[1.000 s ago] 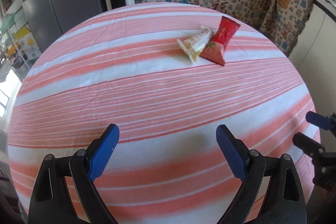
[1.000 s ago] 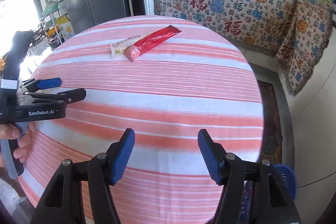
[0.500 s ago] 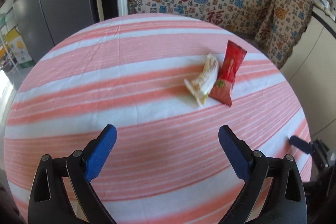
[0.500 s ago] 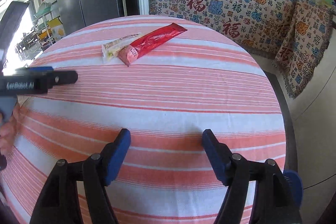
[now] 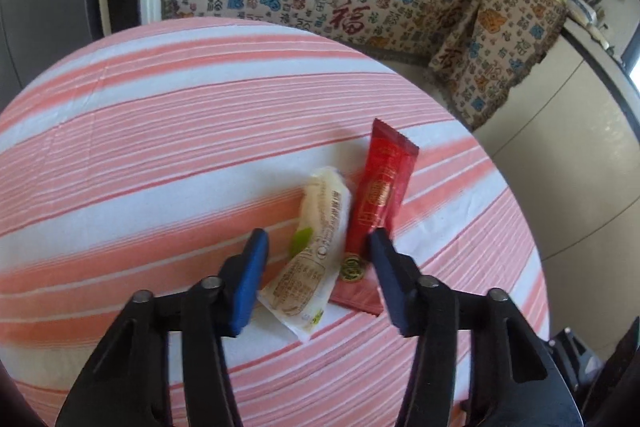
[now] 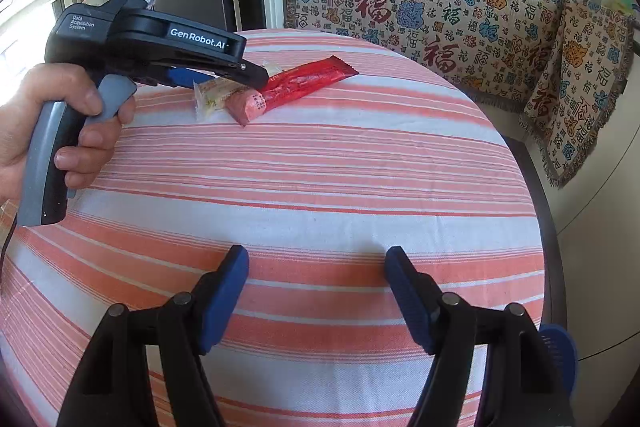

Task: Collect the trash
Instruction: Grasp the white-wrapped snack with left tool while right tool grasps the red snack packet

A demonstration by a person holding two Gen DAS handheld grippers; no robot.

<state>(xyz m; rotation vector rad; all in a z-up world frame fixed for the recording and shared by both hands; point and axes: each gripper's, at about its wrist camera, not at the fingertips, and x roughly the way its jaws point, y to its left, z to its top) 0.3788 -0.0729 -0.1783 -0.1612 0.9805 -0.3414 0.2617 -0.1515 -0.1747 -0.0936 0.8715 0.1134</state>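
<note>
My left tongs (image 5: 316, 267) have just been closing around the white wrapper (image 5: 316, 243) and red wrapper (image 5: 380, 195) lying together on the striped counter (image 5: 160, 147) (pads seemingly not pressing yet). My right tongs (image 6: 316, 291) hang open, empty.

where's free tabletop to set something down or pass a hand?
Free: the striped tablecloth from the right gripper up to the wrappers. Crowded: far left, where the left gripper, jaws just closing, straddles the white wrapper beside the red wrapper.
</note>
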